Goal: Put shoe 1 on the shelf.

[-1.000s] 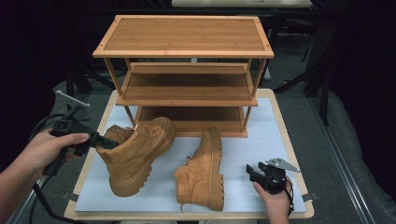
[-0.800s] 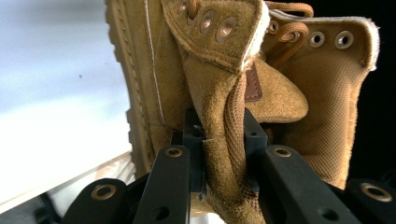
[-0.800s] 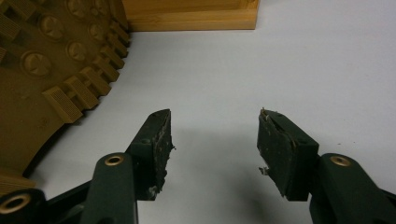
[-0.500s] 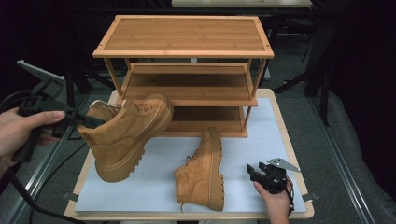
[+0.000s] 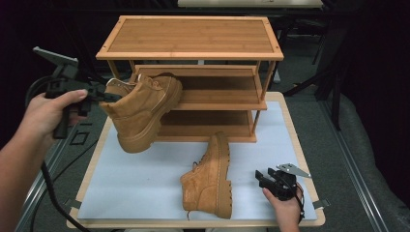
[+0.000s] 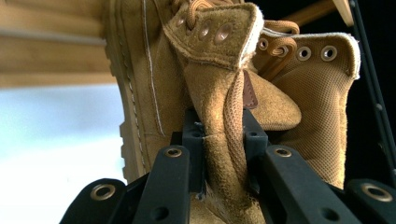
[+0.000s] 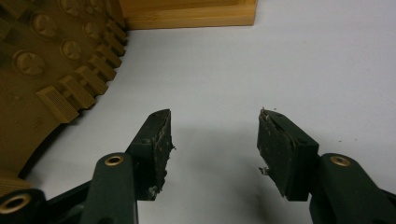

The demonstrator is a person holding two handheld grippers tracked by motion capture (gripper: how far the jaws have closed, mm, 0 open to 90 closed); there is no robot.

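1. While the left hand holds it up at the table's left edge, the left gripper is clamped on the back collar of a tan boot.
2. In the left gripper view, the jaws pinch the suede heel flap and its woven pull loop between them, with the eyelets and laces above.
3. The held boot hangs in the air, clear of the mat, tilted with its toe pointing into the rack at the level of the middle shelf.
4. Its toe overlaps the shelf's left front in the high view; whether it touches the wood I cannot tell.
5. The rack is bamboo, three tiers, standing at the far side of the white mat; the top tier is bare.
6. A second boot lies on its side on the mat in front of the rack, its sole facing right.
7. The right gripper rests low on the mat near the front right corner, held by the right hand, just beside the second boot's sole.
8. In the right gripper view, its jaws stand apart with nothing between them, over bare mat, with the lugged sole at the left and the rack's base beyond.
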